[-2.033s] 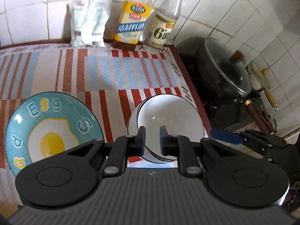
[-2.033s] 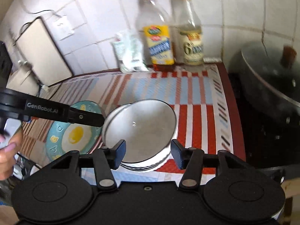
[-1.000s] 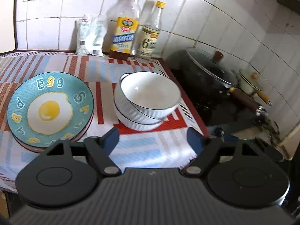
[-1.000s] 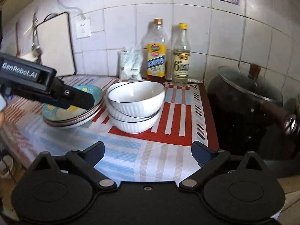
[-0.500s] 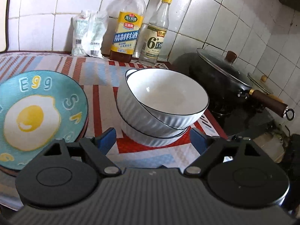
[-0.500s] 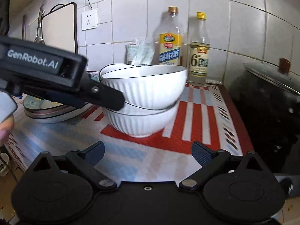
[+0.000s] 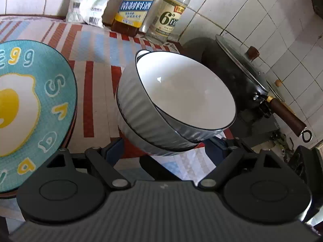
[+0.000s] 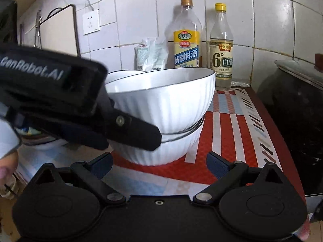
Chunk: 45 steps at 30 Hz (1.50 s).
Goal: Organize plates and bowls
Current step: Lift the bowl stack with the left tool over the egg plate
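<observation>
Several white ribbed bowls [image 7: 181, 100] sit stacked on the striped mat; the top bowl leans to the right. The stack also shows in the right wrist view [image 8: 161, 109]. A teal egg-print plate [image 7: 30, 104] lies on other plates at the left. My left gripper [image 7: 163, 151] is open, its fingers either side of the stack's base, just short of it. In the right wrist view the left gripper's body [image 8: 60, 104] crosses in front of the stack. My right gripper [image 8: 159, 164] is open and empty, low at the stack's near side.
Two bottles [image 8: 186, 36] and a white packet [image 8: 151, 54] stand against the tiled wall. A lidded black wok [image 7: 238, 70] with a wooden handle sits right of the mat. A cutting board [image 8: 60, 32] leans at the back left.
Both grippers have moved closer to the bowl stack and lower. The left gripper, shut two seconds ago, is now open. The right gripper stays open.
</observation>
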Each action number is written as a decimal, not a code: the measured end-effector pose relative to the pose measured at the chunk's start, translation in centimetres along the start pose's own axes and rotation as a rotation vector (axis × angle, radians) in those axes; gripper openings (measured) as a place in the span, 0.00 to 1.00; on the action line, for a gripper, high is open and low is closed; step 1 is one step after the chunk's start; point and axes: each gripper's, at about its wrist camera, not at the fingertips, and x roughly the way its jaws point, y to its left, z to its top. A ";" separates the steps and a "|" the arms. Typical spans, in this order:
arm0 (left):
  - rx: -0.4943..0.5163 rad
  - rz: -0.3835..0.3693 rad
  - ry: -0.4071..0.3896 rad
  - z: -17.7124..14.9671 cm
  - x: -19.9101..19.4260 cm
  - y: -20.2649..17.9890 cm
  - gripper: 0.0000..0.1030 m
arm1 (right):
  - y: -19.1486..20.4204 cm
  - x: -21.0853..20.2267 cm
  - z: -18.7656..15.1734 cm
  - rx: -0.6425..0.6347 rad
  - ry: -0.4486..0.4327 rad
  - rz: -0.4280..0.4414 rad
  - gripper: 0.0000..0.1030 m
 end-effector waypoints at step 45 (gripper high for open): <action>-0.364 0.036 0.029 4.1 -0.3 2.7 0.80 | 1.3 1.5 0.1 -0.019 -0.015 0.000 1.00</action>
